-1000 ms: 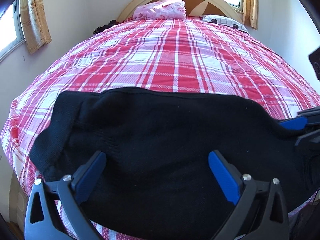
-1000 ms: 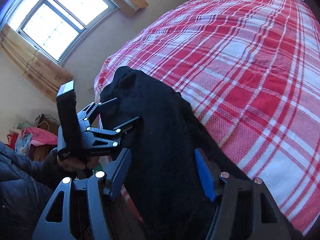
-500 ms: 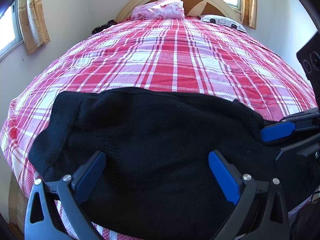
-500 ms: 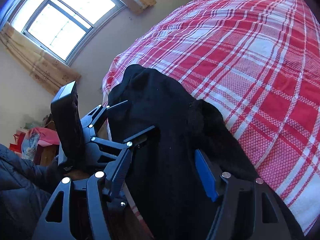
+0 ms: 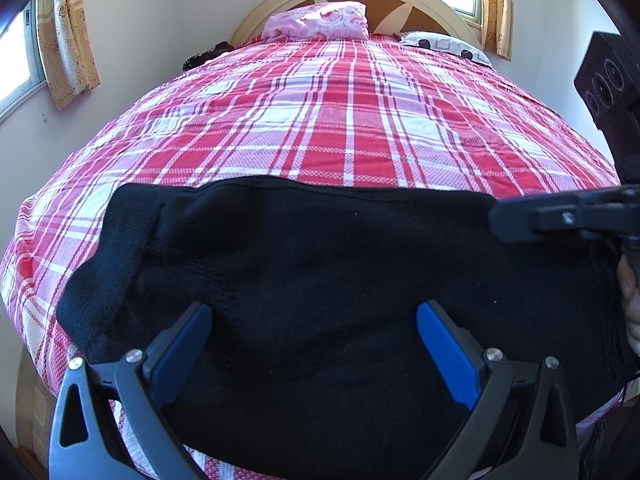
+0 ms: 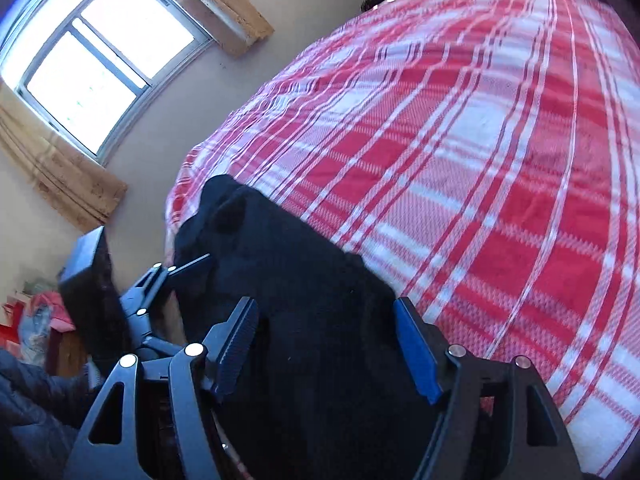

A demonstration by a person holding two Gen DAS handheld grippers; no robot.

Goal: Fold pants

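Black pants point(image 5: 320, 280) beneath both grippers' wide-spread fingers point(image 5: 444, 350), ungripped.

No text, label, brand or number can be read on anything in either view.

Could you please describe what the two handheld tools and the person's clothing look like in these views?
Both the left tool and the right tool have black skeletal frames with triangular cut-outs, silver screw heads and blue pads on the fingers. A dark quilted sleeve shows at lower left of the right view.
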